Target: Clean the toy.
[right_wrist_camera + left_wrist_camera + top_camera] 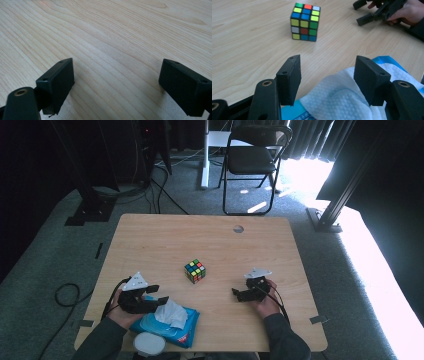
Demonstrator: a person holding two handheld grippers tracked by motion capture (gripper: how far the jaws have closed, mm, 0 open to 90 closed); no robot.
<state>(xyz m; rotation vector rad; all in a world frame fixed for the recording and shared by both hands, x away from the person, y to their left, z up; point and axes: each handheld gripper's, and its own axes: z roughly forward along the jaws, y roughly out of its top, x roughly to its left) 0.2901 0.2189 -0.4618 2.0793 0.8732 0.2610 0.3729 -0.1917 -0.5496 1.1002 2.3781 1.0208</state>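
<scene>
Two grippers, one per hand, low over the near half of the table (150, 235). Left gripper (156, 294) sits at the near left, right over the wipes pack (175, 332). Its fingers (289, 77) stand well apart, not pressing on anything. A white wipe (171, 314) sticks up out of the blue pack, bunched and crumpled. In the left gripper view the wipe (337, 100) rises between and just under the two fingers, closer to the right-hand one; can't tell if a finger brushes it, no grip either way. Pack lies flat at the near left edge of the table, blue film with a red strip along its near side. A round white lid (149, 343) lies just beside the pack at the table's near edge, touching or overlapping the pack corner.

Cube (195, 271) stands alone around the table middle, upright on one face, mixed colours, well apart from both grippers and roughly between them, a bit farther out. In the left gripper view the cube (305, 22) is straight ahead past the fingers.

Right gripper (239, 295) at the near right, held level, pointing left toward the middle. Its fingers (56, 83) are wide open with bare table wood between them, nothing held.

Behind the table: a black folding chair (252, 160) on grey carpet.
</scene>
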